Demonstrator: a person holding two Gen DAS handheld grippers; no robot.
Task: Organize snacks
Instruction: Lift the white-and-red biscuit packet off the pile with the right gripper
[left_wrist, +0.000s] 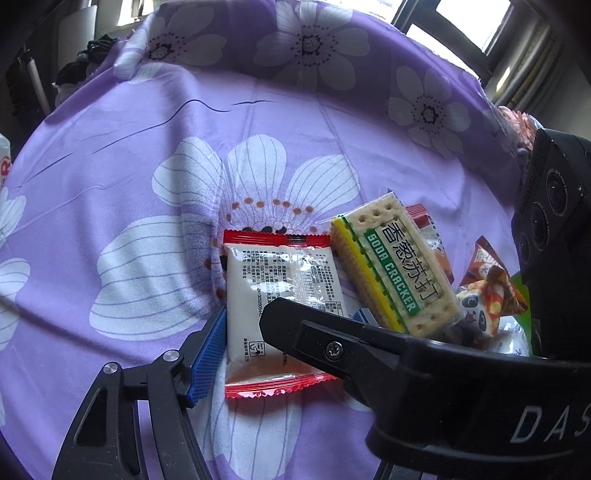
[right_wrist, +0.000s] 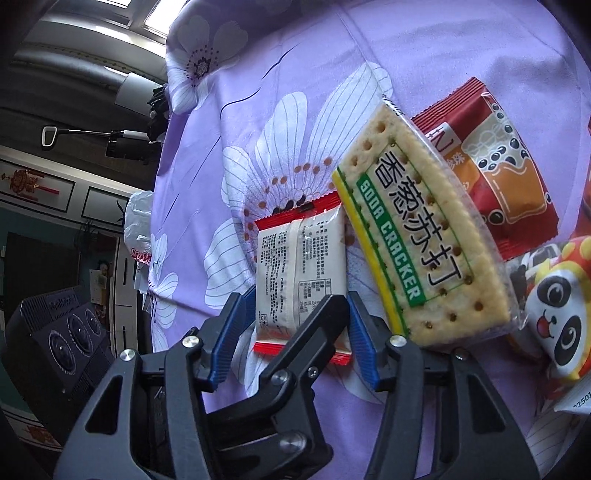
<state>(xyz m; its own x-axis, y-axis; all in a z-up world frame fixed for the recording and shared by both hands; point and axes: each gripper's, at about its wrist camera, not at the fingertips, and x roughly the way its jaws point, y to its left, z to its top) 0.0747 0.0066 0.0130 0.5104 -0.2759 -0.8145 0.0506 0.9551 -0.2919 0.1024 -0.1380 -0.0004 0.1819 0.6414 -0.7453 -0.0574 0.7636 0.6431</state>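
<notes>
A white snack packet with red crimped ends (left_wrist: 280, 295) lies face down on the purple flowered cloth (left_wrist: 147, 147). My left gripper (left_wrist: 288, 328) is open, its blue pads on either side of the packet; the right pad is mostly hidden behind my right gripper's black body. In the right wrist view the same packet (right_wrist: 299, 273) lies between the blue pads of my right gripper (right_wrist: 295, 325), which is open around its near end. A soda cracker pack (left_wrist: 395, 269) leans beside the packet, and it also shows in the right wrist view (right_wrist: 424, 243).
A red bubble-tea packet (right_wrist: 498, 177) lies under the cracker pack. A panda-print snack (right_wrist: 557, 306) sits at the right, also in the left wrist view (left_wrist: 476, 306). The cloth's left edge (right_wrist: 159, 184) drops off to the room beyond.
</notes>
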